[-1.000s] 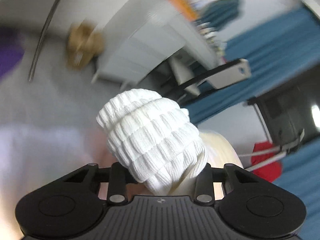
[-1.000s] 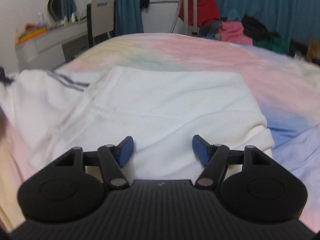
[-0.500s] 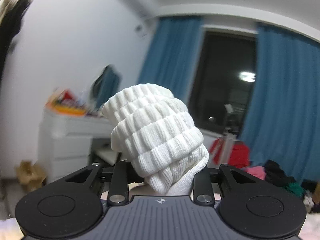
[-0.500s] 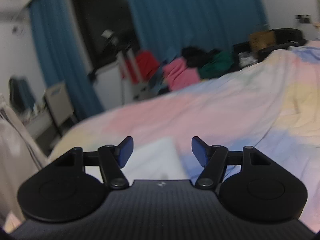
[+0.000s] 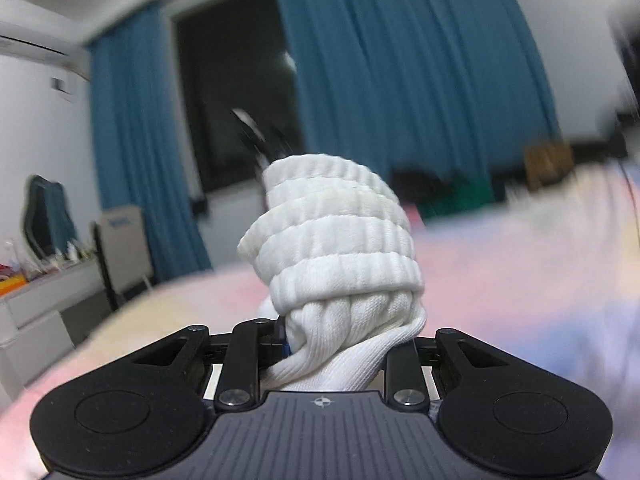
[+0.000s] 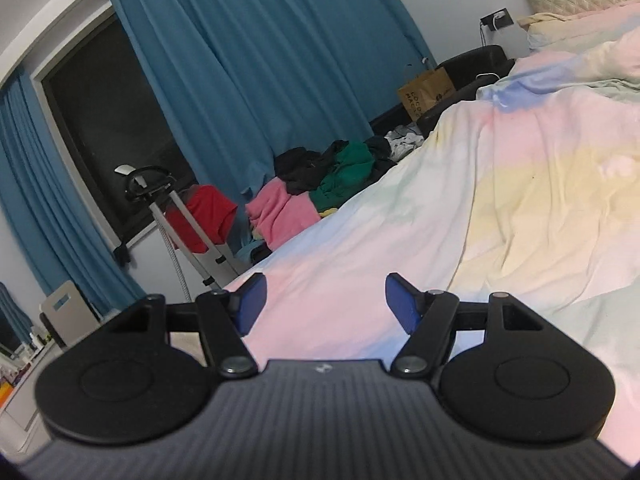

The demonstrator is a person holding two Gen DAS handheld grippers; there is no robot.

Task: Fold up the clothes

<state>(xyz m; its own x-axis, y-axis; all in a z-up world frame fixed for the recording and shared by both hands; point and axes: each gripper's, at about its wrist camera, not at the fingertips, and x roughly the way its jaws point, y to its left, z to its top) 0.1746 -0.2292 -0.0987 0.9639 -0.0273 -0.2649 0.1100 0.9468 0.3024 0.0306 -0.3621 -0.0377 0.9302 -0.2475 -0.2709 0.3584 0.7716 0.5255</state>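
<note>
Pinching a bunched white ribbed garment [image 5: 336,256] between its jaws, the left gripper [image 5: 346,340] holds it up above the pastel bedspread [image 6: 520,184]. Over the same bed, the right gripper [image 6: 325,300] hovers, jaws spread and empty.

Blue curtains [image 6: 256,92] flank a dark window [image 6: 108,120] along the far wall, with an air conditioner [image 5: 36,54] mounted high on the white wall at left. A pastel bed cover [image 6: 520,208] of pink, yellow and blue fills the right, and at its far edge lies a heap of pink, green and black garments [image 6: 320,184]. A brown paper bag [image 6: 426,94] stands near the curtains, and a red cloth [image 6: 204,216] hangs on a metal stand beside a white dresser [image 5: 36,312].
</note>
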